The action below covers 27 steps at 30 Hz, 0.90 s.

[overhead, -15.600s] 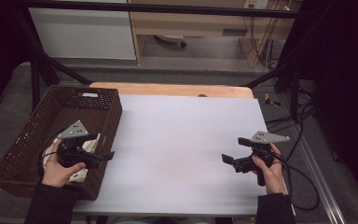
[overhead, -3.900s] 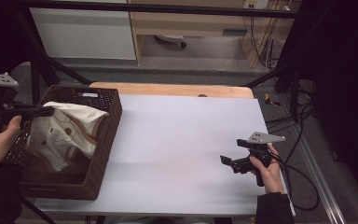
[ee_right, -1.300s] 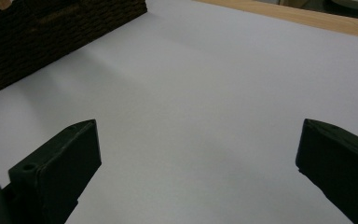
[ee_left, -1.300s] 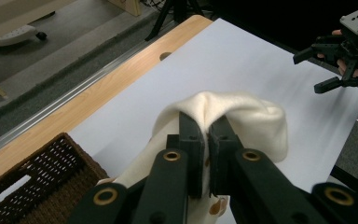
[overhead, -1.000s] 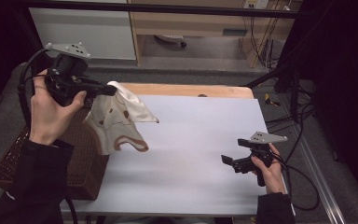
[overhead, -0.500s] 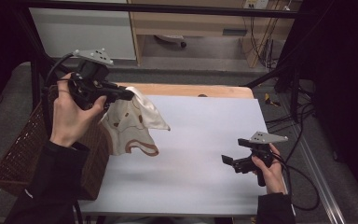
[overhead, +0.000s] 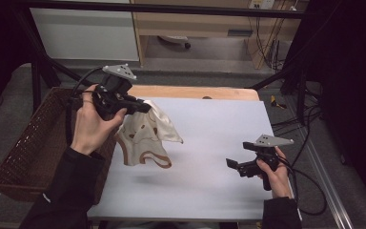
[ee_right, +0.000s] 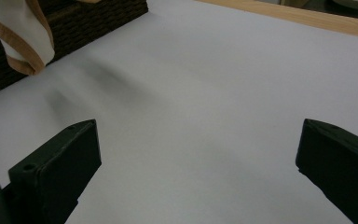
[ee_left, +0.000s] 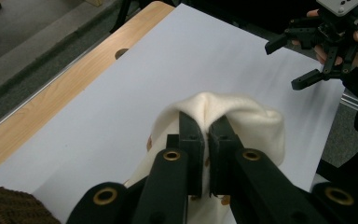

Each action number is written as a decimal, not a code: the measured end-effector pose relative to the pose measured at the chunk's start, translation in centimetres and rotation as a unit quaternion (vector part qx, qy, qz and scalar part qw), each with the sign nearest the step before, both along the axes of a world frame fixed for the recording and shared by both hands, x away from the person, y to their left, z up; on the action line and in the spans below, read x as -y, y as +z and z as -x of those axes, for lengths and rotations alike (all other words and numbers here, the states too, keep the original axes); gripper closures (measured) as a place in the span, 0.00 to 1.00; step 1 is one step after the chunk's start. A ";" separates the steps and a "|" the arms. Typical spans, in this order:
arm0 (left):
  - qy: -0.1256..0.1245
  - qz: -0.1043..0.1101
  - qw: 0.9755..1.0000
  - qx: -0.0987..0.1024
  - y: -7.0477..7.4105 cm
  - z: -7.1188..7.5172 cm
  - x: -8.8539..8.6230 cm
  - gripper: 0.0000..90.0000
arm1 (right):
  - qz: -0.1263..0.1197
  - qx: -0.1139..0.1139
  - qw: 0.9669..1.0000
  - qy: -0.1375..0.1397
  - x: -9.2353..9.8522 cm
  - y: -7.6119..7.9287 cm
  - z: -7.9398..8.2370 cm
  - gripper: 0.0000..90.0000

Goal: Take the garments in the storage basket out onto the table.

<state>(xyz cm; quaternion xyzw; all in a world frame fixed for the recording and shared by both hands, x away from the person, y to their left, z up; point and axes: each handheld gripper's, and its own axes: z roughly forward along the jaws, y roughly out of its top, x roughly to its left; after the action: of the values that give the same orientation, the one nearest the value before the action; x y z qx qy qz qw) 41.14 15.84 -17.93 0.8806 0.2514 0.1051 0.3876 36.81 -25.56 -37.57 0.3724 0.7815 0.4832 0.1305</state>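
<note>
High view: raised left claw pinching dangling cloth; low right claw spread.

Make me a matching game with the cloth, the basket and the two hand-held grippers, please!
Things:
1. cloth
2. basket
3. left hand-held gripper
4. right hand-held gripper

States:
A. jaws wide open, low over the white table
B. dark woven, at the table's left edge
C. cream with brown trim, hanging in the air
D. jaws pinched shut on fabric

Pairs: 1-C, 2-B, 3-D, 4-A
</note>
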 end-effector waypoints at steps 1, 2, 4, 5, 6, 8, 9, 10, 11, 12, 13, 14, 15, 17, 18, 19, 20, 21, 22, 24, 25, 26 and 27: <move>-0.004 -0.003 1.000 -0.003 -0.5 -0.2 0.4 0.96 | 0.000 0.000 1.000 0.000 0.0 0.0 0.0 0.01; -0.004 -0.003 1.000 -0.003 -0.5 -0.2 0.4 0.96 | 0.000 0.000 1.000 0.000 0.0 0.0 0.0 0.01; -0.007 -0.006 1.000 -0.007 -1.4 -0.5 1.1 0.96 | -0.001 0.000 1.000 -0.001 0.0 0.0 0.0 0.01; -0.008 -0.007 1.000 -0.008 -1.7 -0.5 1.3 0.95 | -0.001 0.001 1.000 -0.001 0.0 0.0 0.0 0.00; -0.008 -0.007 1.000 -0.008 -1.7 -0.5 1.3 0.95 | -0.001 0.001 1.000 -0.001 0.0 0.0 0.0 0.00; -0.009 -0.011 1.000 -0.008 -2.6 -0.7 1.9 0.95 | 0.000 0.000 1.000 -0.002 0.0 0.0 0.0 0.01; -0.010 -0.012 1.000 -0.008 -2.9 -0.7 2.1 0.95 | -0.001 0.000 1.000 -0.001 0.0 0.0 0.0 0.01; -0.011 -0.015 1.000 -0.008 -3.2 -0.8 2.3 0.95 | 0.000 0.000 1.000 -0.001 0.0 0.0 0.0 0.01; -0.012 -0.016 1.000 -0.009 -3.6 -0.8 2.5 0.95 | 0.000 0.000 1.000 -0.001 0.0 0.0 0.0 0.00; -0.012 -0.016 1.000 -0.009 -3.6 -0.8 2.5 0.95 | 0.000 0.000 1.000 -0.001 0.0 0.0 0.0 0.00; -0.014 -0.018 1.000 -0.011 -4.2 -1.0 2.8 0.95 | 0.000 0.000 1.000 -0.002 0.0 0.0 0.0 0.01; -0.014 -0.018 1.000 -0.011 -4.2 -1.0 2.8 0.95 | 0.000 0.000 1.000 -0.002 0.0 0.0 0.0 0.00; -0.015 -0.016 1.000 -0.012 -4.9 -1.0 3.0 0.95 | 0.000 0.001 1.000 -0.002 0.0 0.0 0.0 0.01; -0.013 -0.009 1.000 -0.011 -5.6 -1.0 3.2 0.95 | -0.001 0.001 1.000 -0.001 0.1 0.1 0.0 0.01; -0.013 -0.009 1.000 -0.011 -5.6 -1.0 3.2 0.95 | -0.001 0.001 1.000 -0.001 0.1 0.1 0.0 0.01; -0.015 -0.007 1.000 -0.013 -6.2 -1.1 3.3 0.95 | -0.001 0.001 1.000 -0.002 0.1 0.1 0.0 0.01; -0.014 -0.005 1.000 -0.016 -6.5 -1.0 3.4 0.95 | -0.001 0.001 1.000 -0.002 0.1 0.1 0.0 0.01; -0.017 -0.008 1.000 -0.018 -6.8 -1.1 3.5 0.95 | 0.000 0.001 1.000 -0.002 0.1 0.0 0.0 0.01; -0.017 -0.008 1.000 -0.018 -6.8 -1.1 3.5 0.95 | 0.000 0.001 1.000 -0.002 0.1 0.0 0.0 0.01; -0.019 -0.014 0.999 -0.023 -7.3 -1.1 3.8 0.95 | 0.000 0.001 1.000 -0.001 0.0 0.0 0.0 0.01; -0.020 -0.015 0.999 -0.028 -7.9 -1.2 4.0 0.95 | 0.000 0.001 1.000 -0.001 0.0 0.0 0.0 0.00; -0.021 -0.016 0.999 -0.031 -8.2 -1.2 4.0 0.95 | 0.000 0.001 1.000 -0.002 0.0 0.0 0.0 0.01; -0.021 -0.014 0.999 -0.034 -8.6 -1.2 4.1 0.95 | 0.000 0.001 1.000 -0.002 0.0 0.0 0.0 0.01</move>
<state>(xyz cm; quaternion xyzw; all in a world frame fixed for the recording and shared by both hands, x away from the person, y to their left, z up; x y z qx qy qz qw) 42.36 11.74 -26.48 0.8941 0.2441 0.0703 0.3688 36.78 -25.60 -37.52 0.3737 0.7806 0.4833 0.1317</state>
